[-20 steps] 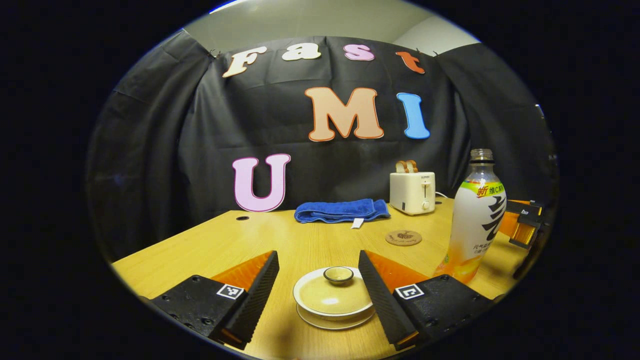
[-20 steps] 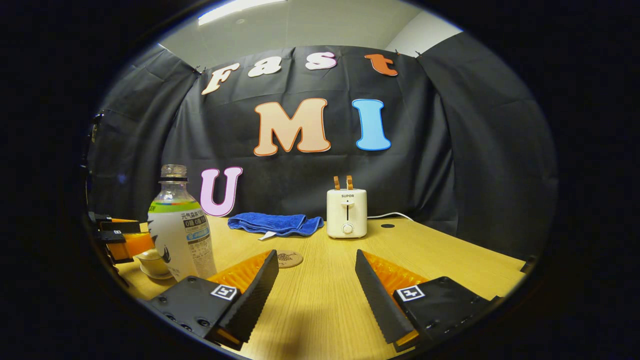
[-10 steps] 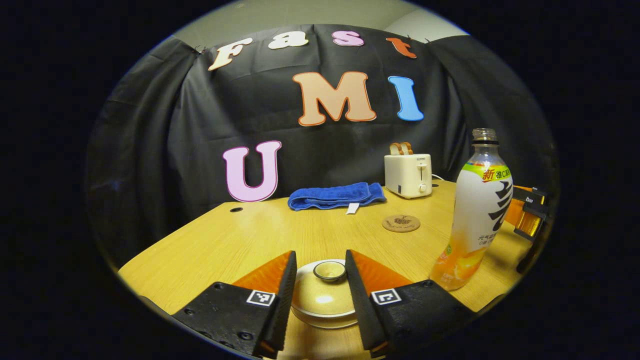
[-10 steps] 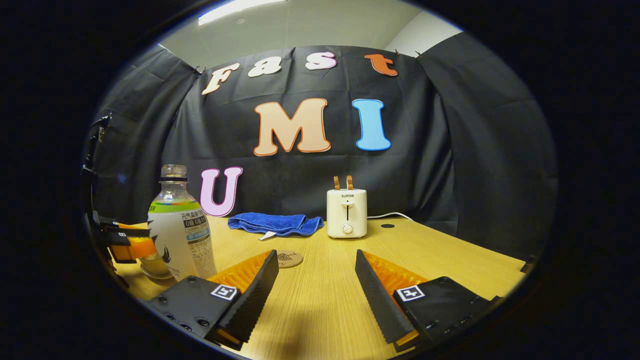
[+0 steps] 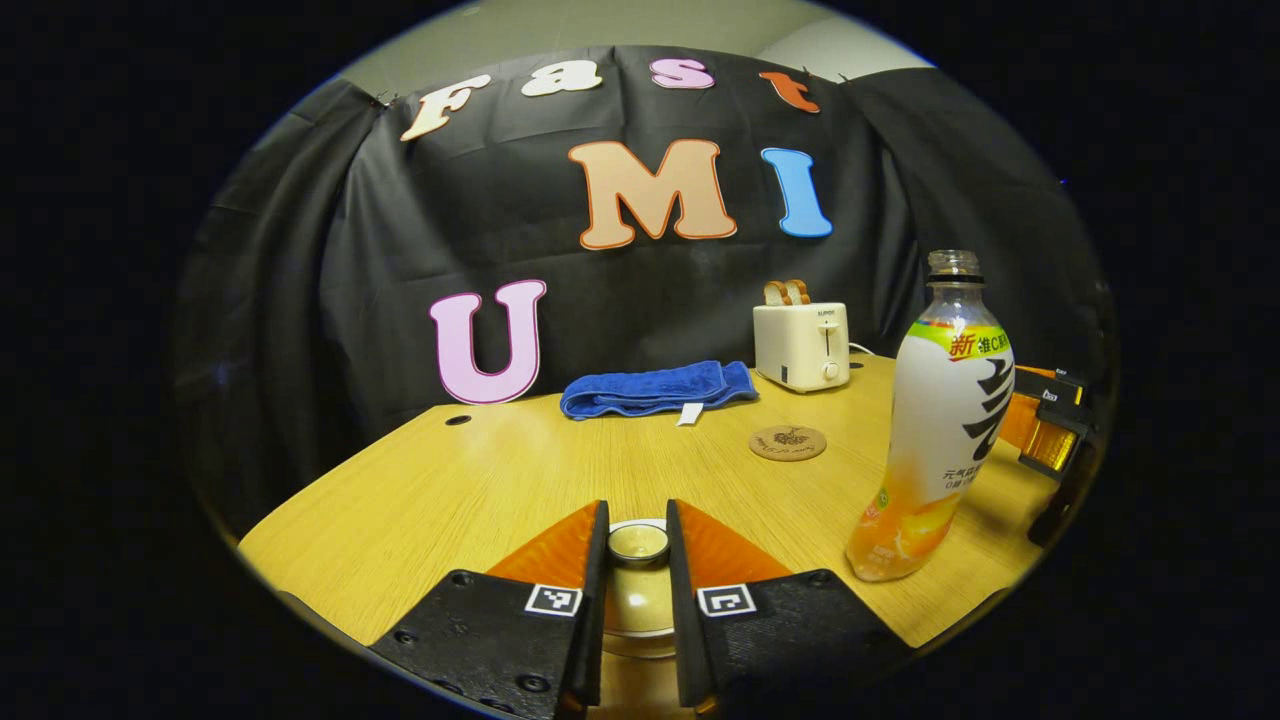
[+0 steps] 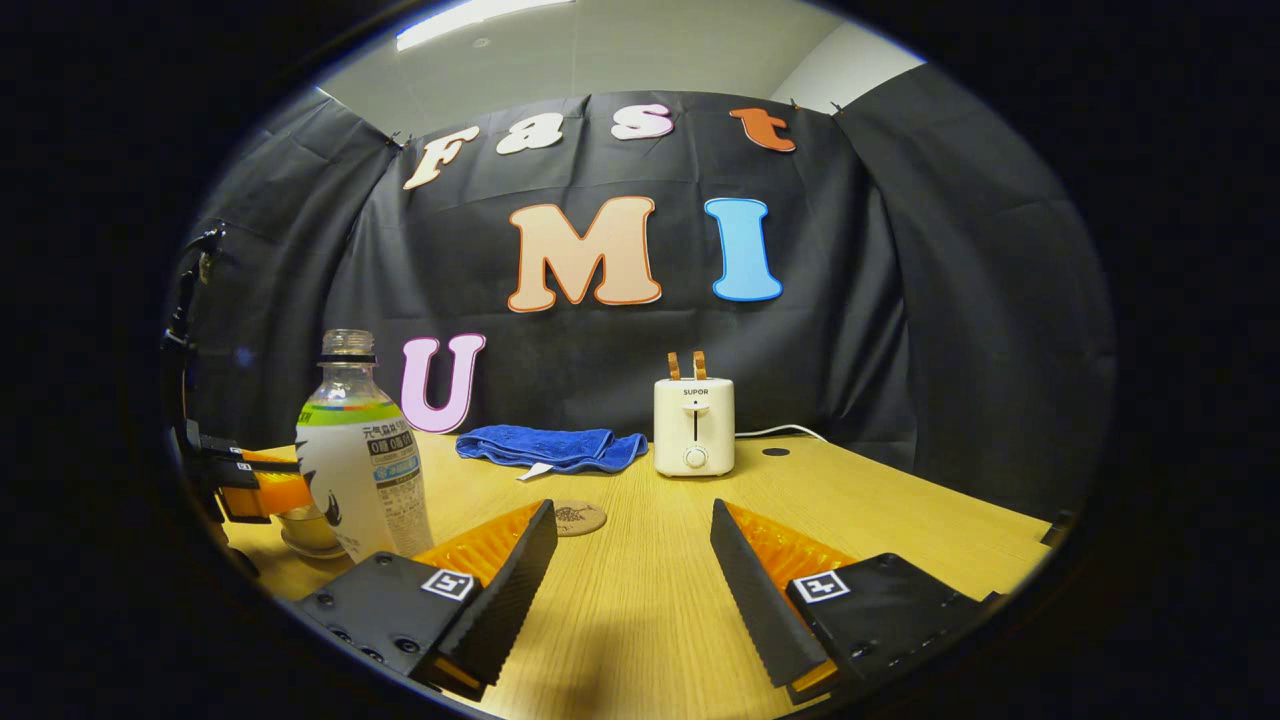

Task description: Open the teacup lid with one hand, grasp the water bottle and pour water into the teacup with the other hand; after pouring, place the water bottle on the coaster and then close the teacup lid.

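Note:
In the left gripper view my left gripper (image 5: pixel 637 545) is shut on the knob of the teacup lid (image 5: pixel 637 541), which sits on the cream teacup (image 5: pixel 636 625) low on the table. The uncapped water bottle (image 5: pixel 938 420) stands upright to the right, with orange liquid at its bottom. A round brown coaster (image 5: pixel 787 442) lies beyond it. In the right gripper view my right gripper (image 6: pixel 633 560) is open over bare table, and the bottle (image 6: pixel 362 460) stands to its left. Behind the bottle the teacup (image 6: pixel 305 528) sits under the left gripper (image 6: pixel 245 480). The coaster (image 6: pixel 580 518) lies just ahead.
A folded blue towel (image 5: pixel 655 388) and a white toaster (image 5: pixel 801 345) with toast stand at the back of the wooden table (image 5: pixel 450 490). The same towel (image 6: pixel 548 447) and toaster (image 6: pixel 693 425) show ahead of the right gripper. The right gripper (image 5: pixel 1050 435) sits beyond the bottle.
My left gripper has come down over the teacup and its fingers have narrowed from wide open until they press on the lid's knob. The right gripper and the bottle have stayed put.

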